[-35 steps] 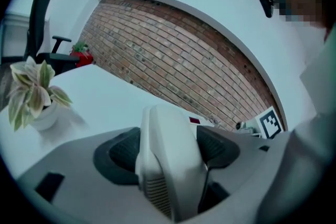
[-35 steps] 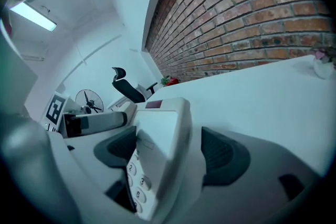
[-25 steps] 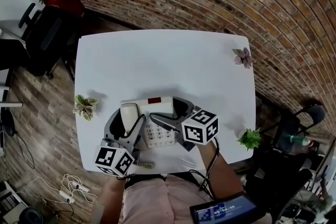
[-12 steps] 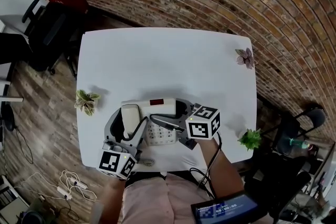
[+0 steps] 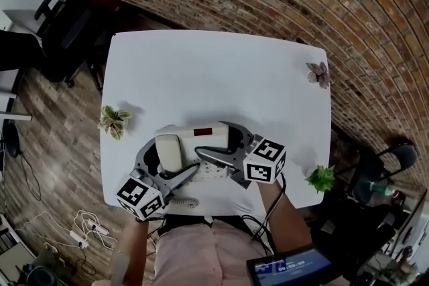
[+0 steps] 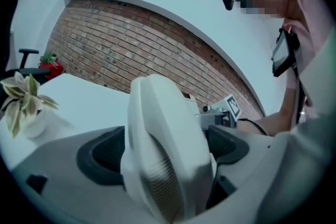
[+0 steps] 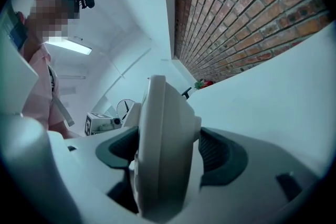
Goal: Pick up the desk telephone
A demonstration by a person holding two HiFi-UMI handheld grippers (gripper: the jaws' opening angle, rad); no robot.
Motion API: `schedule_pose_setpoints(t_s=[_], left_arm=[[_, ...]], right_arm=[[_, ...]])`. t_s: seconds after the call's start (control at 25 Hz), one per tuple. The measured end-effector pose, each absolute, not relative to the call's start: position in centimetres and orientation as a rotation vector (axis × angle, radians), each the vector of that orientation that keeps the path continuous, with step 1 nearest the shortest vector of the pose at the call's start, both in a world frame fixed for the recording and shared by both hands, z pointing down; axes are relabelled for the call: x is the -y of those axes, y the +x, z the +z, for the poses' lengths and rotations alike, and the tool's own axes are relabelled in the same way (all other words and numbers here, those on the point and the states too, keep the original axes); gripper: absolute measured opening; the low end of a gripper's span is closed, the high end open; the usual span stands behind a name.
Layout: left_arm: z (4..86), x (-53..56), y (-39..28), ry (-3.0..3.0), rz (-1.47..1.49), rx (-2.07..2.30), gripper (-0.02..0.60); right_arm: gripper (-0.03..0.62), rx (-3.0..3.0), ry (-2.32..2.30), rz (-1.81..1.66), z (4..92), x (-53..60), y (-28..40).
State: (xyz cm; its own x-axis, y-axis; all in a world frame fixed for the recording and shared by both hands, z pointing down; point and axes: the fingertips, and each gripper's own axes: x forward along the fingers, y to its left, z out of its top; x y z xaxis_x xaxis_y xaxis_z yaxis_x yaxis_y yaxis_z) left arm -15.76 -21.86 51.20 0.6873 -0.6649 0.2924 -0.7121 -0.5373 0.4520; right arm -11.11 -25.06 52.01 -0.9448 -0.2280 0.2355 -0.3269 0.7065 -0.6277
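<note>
We see a cream desk phone [image 5: 201,137] lying close to the near edge of a white table [image 5: 221,70], a little left of the table's middle. Its body is a rounded rectangle. A small dark red window sits on the side toward the table's centre, and pale keys sit on the side toward the table's near edge. A broad cream handset [image 5: 171,151] lies along its left side, and a coiled cord [image 5: 184,202] trails at the table's near edge.

The left gripper [image 5: 167,161] reaches in from the table's near left corner. Its jaws have just been opening and stand wide apart, with the handset's ribbed end between the dark pads but not squeezed.

The right gripper [image 5: 211,138] comes in over the table's near edge. Its jaws have been closing and clamp the phone's right side, a pale slab between its pads.

A small plant [image 5: 112,120] sits at the table's left edge, about halfway along.
</note>
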Motion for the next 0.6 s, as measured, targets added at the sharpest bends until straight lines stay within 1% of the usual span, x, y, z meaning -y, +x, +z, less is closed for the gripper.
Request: schedule_pose_setpoints(t_s=[0.16, 0.44, 0.6], left_arm=[[51.17, 21.75, -15.07, 2.365, 0.07, 0.942, 0.485], [51.06, 21.86, -15.12, 2.328, 0.007, 0.966, 0.479], [50.71, 21.49, -15.4, 2.339, -0.007, 1.027, 0.474]], right_arm=[[0.365, 2.787, 0.432, 1.026, 51.72, 24.81, -11.02], [0.365, 2.793, 0.409, 0.985, 51.34, 24.24, -10.94], [0.378, 2.739, 0.414, 0.97, 51.15, 24.07, -11.34]])
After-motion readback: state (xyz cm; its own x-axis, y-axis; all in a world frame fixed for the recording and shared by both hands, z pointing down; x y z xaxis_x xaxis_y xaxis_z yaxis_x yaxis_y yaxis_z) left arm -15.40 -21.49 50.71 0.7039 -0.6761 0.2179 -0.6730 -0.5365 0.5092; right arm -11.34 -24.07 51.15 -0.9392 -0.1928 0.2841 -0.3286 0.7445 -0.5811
